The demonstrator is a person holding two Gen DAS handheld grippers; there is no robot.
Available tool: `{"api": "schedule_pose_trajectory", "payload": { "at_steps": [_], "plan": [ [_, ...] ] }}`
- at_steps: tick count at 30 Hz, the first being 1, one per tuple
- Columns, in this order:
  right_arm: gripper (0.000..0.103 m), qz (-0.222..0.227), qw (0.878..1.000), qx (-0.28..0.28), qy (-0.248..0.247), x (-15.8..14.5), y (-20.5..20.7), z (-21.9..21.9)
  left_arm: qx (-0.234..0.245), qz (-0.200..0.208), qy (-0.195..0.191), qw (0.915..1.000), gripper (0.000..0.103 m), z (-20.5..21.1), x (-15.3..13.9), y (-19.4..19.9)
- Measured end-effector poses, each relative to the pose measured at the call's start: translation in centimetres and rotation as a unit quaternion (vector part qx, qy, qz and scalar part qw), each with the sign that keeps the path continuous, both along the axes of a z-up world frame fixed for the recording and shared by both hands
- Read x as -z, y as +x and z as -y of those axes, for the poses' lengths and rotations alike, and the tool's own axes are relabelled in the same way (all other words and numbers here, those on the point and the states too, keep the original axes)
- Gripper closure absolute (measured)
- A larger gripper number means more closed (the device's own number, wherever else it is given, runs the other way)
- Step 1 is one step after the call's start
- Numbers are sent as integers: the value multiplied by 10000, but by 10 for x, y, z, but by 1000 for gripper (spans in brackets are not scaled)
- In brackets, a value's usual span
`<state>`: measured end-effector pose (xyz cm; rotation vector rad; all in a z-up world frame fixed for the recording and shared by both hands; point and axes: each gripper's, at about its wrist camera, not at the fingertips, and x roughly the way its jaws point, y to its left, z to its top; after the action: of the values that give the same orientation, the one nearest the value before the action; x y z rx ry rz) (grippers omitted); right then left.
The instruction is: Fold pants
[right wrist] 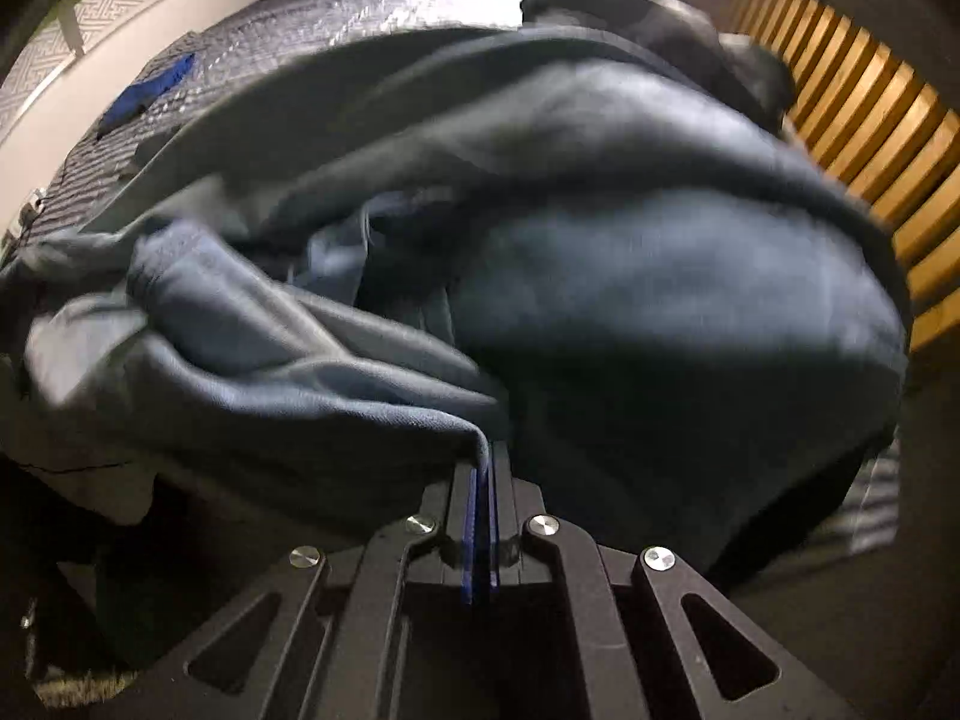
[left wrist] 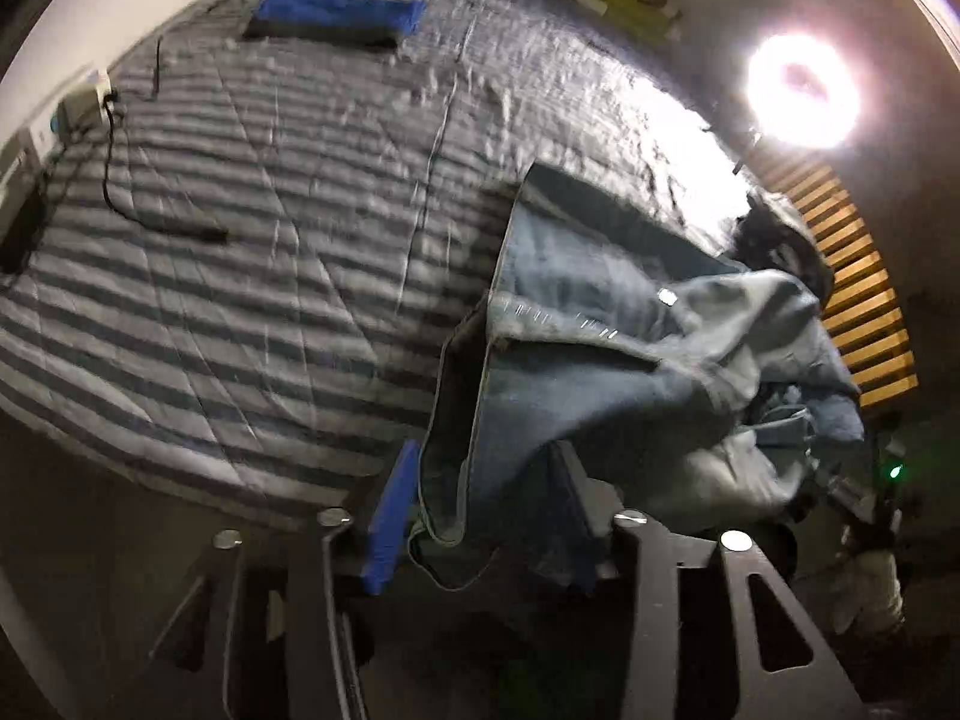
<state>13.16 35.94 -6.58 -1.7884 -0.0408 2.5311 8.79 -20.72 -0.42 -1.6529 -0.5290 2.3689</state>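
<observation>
The left gripper (left wrist: 480, 510) stands with its jaws apart. Its blue-padded finger (left wrist: 390, 528) is on one side and a dark finger on the other. A loose fold of the pants (left wrist: 600, 360) hangs between them, with a stitched hem edge curling down into the gap; the blue pad does not press on the cloth.

The right gripper (right wrist: 483, 468) has its two thin blue pads (right wrist: 474, 516) closed together, pinching a corner of the pants (right wrist: 540, 240) where the fabric gathers into a tight point. From that pinch the cloth spreads out in soft, rounded creases.

The pants are a heavy grey-blue fabric with a fine weave, bunched in a rumpled mound at the near edge of the bed (left wrist: 240, 240), with one flat panel lying outward onto the cover. A small metal button (left wrist: 665, 297) and short pale stitches show near the waistband.

The bed cover is quilted, with grey and dark blue stripes and puckered seams. A folded blue cloth (left wrist: 336, 15) lies well apart at the far end, and a black cable (left wrist: 120, 180) trails over the stripes. Beside the bed runs a panel of wooden slats (left wrist: 852, 300), and above it a bright ring light (left wrist: 801, 93) glares.
</observation>
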Motion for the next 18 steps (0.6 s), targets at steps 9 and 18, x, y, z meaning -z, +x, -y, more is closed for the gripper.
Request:
{"api": "schedule_pose_trajectory", "payload": {
  "at_steps": [9, 18],
  "plan": [
    [100, -95, 9989, -407, 206, -12, 21, 17, 143, 52, -102, 9998, 38, -15, 5, -37],
    [100, -442, 9980, -358, 285, -26, 16, 23, 178, 260, -25, 9995, 18, -14, 40, -7]
  ]
}}
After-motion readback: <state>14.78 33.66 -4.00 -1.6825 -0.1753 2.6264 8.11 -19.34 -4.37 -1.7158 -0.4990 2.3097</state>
